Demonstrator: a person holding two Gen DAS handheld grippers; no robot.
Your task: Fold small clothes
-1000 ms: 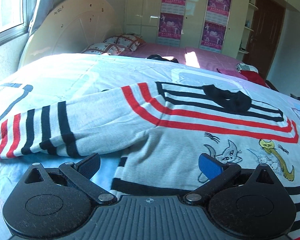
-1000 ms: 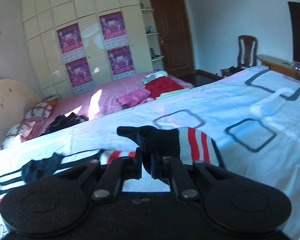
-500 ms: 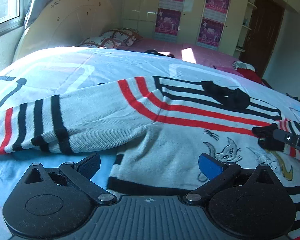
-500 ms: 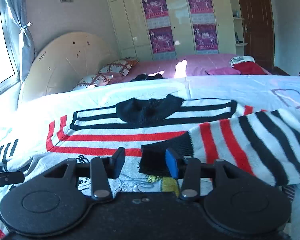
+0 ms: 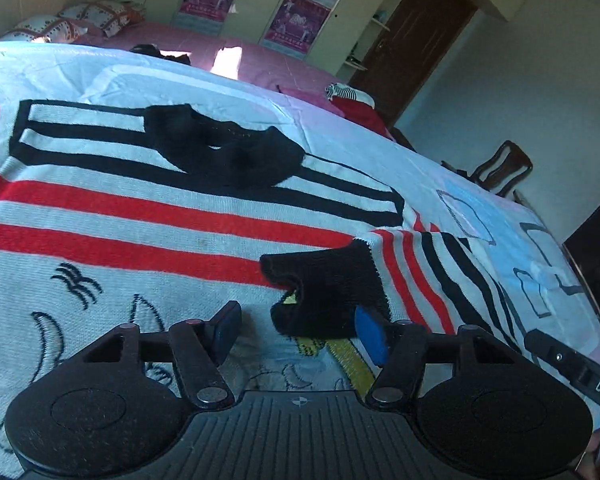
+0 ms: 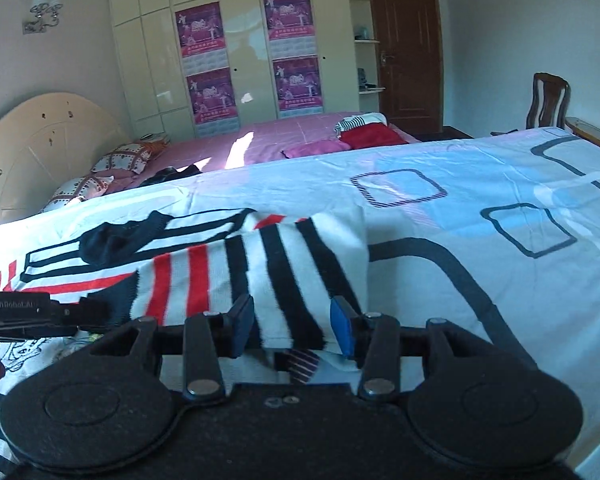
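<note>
Left wrist view: a bed (image 5: 500, 216) covered by a pale blue sheet with dark square outlines fills most of the frame. A grey knitted sweater (image 5: 140, 216) with red and black stripes and cartoon cat embroidery lies flat on the sheet, its black collar (image 5: 224, 152) toward the far side. One sleeve (image 5: 416, 264) is folded across the chest, and its black cuff (image 5: 324, 292) rests on the sweater front.

The left gripper (image 5: 296, 330) sits low over the sweater. Its jaws are closing, with the cuff between them; the blue pad on the right side is at the cuff edge, the other pad stands clear of it, so no clamp is formed.

Right wrist view: the same sleeve (image 6: 260, 272) runs from the sweater's edge toward the collar (image 6: 120, 240). The right gripper (image 6: 294, 326) has its jaws apart on either side of the sleeve's near edge, with the pads not pressing the fabric. The left gripper (image 6: 80, 312) enters from the left edge, its tip at the cuff.

A second bed with a pink cover (image 6: 284, 136) stands behind, carrying small heaps of clothing.
</note>
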